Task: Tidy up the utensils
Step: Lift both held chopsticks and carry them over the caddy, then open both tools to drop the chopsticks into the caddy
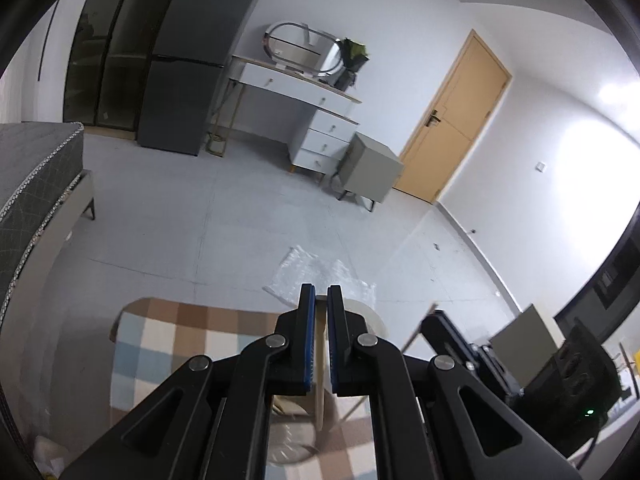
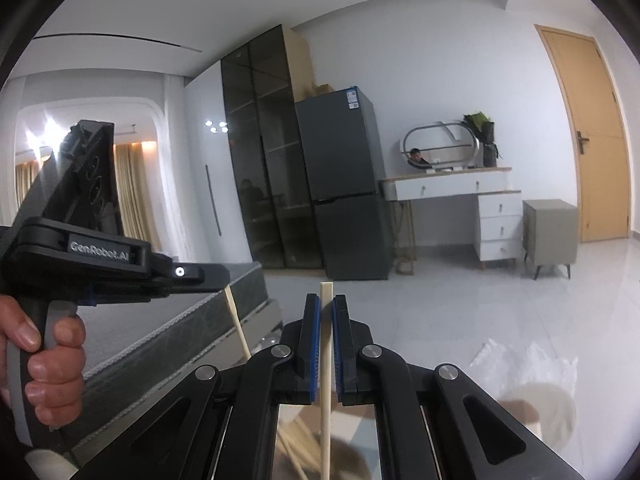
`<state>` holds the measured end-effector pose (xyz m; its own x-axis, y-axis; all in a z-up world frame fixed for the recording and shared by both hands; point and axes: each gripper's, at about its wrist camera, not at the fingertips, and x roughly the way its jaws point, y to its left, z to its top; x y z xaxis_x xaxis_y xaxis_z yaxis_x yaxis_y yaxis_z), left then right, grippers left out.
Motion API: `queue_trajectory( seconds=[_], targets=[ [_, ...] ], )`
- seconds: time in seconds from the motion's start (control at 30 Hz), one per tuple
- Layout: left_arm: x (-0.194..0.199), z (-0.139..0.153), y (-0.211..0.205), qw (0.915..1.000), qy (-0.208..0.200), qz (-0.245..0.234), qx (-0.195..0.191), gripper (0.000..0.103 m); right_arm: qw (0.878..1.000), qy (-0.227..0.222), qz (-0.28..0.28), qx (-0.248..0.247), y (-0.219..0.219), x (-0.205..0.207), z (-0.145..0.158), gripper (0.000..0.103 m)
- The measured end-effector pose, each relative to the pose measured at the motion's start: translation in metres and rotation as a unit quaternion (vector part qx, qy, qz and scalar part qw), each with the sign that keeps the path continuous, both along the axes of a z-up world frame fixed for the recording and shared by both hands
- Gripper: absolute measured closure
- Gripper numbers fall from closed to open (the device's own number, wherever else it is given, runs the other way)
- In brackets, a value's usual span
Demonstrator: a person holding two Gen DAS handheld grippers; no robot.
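Two grippers up over the checked tablecloth (image 1: 168, 344). Right gripper (image 2: 327, 308) clamps one chopstick (image 2: 325, 360) upright between its pads. Left gripper (image 1: 321, 296) pinches another chopstick (image 1: 320, 392), jaws nearly touching. Cup (image 1: 370, 316) beyond them. Fridge (image 2: 344, 184) far back.

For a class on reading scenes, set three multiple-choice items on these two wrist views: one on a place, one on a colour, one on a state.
1. Where is the fridge?
A. right of the door
B. between the glass cabinet and the desk
C. behind the bed

2. What colour are the right gripper's pads?
A. blue
B. red
C. white

3. What is the right gripper doing?
A. open and empty
B. shut on a chopstick
C. shut on a spoon

Answers:
1 B: the glass cabinet is on its left, the desk on its right.
2 A: blue strips line both fingers.
3 B: a chopstick stands clamped between the pads.
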<state>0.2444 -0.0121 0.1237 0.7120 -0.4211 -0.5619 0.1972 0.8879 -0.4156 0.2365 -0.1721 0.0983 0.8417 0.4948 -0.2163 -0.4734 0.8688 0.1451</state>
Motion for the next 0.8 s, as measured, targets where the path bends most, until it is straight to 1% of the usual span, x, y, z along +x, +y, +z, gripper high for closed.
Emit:
queue_trajectory(
  seconds=[0.1,0.13,0.23,0.33,0.47,0.8],
  targets=[
    [0.015,-0.016,0.001,0.9999,0.011,-0.004,-0.009,0.102,1.000,-0.003,0.003,-0.005,0.001,0.012,-0.008,0.098],
    [0.019,-0.023,0.001,0.9999,0.015,-0.001,-0.004,0.102,1.000,-0.004,0.005,-0.006,0.002,0.015,-0.011,0.098],
    [0.025,-0.041,0.001,0.9995,0.028,-0.006,-0.015,0.102,1.000,-0.006,0.010,-0.014,0.005,0.021,-0.020,0.098],
    [0.026,-0.051,-0.001,0.9993,0.034,-0.009,-0.014,0.102,0.999,-0.010,0.017,-0.028,0.008,0.020,-0.028,0.098],
    [0.022,-0.055,-0.001,0.9991,0.036,-0.013,-0.018,0.102,0.999,-0.009,0.026,-0.043,0.013,0.017,-0.038,0.098],
    [0.017,-0.053,-0.008,0.9995,0.021,-0.024,0.008,0.102,0.997,0.006,0.033,-0.068,0.018,0.011,-0.056,0.098]
  ],
)
